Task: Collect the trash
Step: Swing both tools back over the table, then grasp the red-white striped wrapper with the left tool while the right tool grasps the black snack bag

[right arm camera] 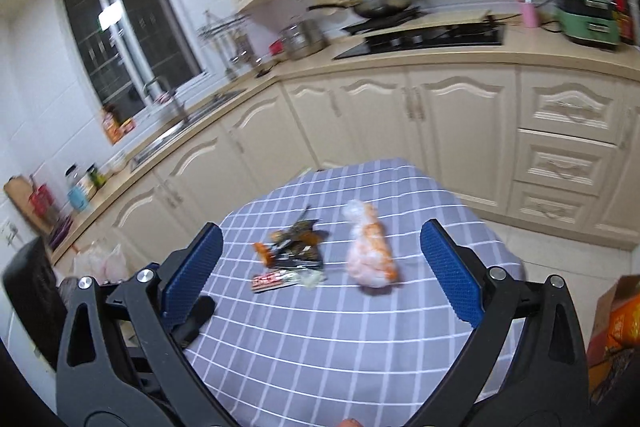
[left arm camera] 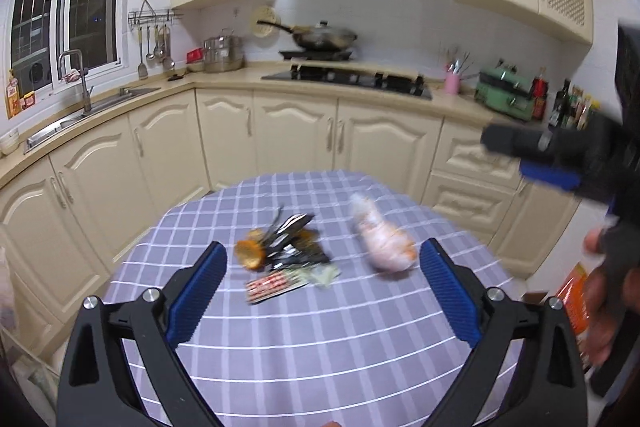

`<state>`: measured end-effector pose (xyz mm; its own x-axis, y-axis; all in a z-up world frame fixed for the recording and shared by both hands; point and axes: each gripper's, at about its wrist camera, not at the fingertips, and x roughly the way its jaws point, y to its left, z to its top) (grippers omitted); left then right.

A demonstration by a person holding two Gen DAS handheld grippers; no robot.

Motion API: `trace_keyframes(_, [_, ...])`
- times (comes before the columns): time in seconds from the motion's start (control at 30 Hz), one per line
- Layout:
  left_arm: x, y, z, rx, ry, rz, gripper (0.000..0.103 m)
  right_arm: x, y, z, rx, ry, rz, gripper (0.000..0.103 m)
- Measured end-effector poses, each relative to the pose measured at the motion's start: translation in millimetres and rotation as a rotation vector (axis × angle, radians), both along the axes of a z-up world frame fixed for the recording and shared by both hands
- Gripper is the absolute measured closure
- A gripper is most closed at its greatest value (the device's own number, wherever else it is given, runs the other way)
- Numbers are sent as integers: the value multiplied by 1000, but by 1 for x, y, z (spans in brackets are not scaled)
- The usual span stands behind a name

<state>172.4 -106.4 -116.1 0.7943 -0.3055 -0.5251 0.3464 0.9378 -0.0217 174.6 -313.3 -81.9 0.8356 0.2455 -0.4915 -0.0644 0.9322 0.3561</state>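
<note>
Hovering above the near side of the checked tablecloth point(left arm camera: 320, 355), the left gripper point(left arm camera: 322, 291) and right gripper point(right arm camera: 320, 279) both had their blue pads spread wide and empty, so by the look of it nothing had been collected yet. Ahead of and between the fingers lay all the trash: a clear tied bag point(left arm camera: 384, 237) with orange scraps inside, and to its left a loose heap of dark wrappers point(left arm camera: 294, 245), an orange peel point(left arm camera: 250, 253) and a flat red-and-white packet point(left arm camera: 270, 287).

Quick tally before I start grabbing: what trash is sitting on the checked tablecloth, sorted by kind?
Tied clear plastic bag with orange contents: 1
Orange peel piece: 1
Red-and-white wrapper: 1
Dark wrapper pile, too blurred to split: 1
Pale green scrap: 1
Total: 5
</note>
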Motion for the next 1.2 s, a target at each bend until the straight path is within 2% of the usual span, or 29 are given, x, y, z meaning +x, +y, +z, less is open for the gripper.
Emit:
trace_keyframes(0.33, [53, 25, -70, 87, 137, -28, 8, 46, 16, -22, -34, 95, 57, 6])
trace_keyframes(0.63, [106, 11, -117, 175, 208, -98, 8, 79, 36, -67, -38, 204, 151, 6])
trace_keyframes(0.73, [119, 8, -130, 171, 257, -116, 9, 87, 44, -79, -40, 227, 202, 6])
trace_keyframes(0.8, [124, 9, -133, 139, 295, -135, 20, 92, 48, -87, -45, 242, 222, 6])
trace_keyframes(0.83, [125, 9, -134, 126, 306, -144, 30, 94, 49, -89, -46, 246, 227, 6])
trace_keyframes(0.87, [128, 9, -135, 107, 324, -154, 35, 96, 50, -92, -45, 250, 234, 6])
trace_keyframes(0.93, [130, 8, -136, 103, 322, -157, 38, 101, 52, -97, -43, 259, 249, 6])
trace_keyframes(0.97, [130, 7, -136, 96, 323, -164, 45, 103, 54, -100, -43, 263, 259, 7])
trace_keyframes(1.0, [132, 7, -136, 94, 323, -166, 56, 106, 56, -103, -43, 269, 267, 9])
trace_keyframes(1.07, [135, 8, -136, 79, 331, -175, 67, 113, 61, -110, -45, 283, 283, 13])
trace_keyframes(1.2, [136, 16, -135, 35, 357, -185, 73, 127, 70, -121, -70, 299, 297, 16])
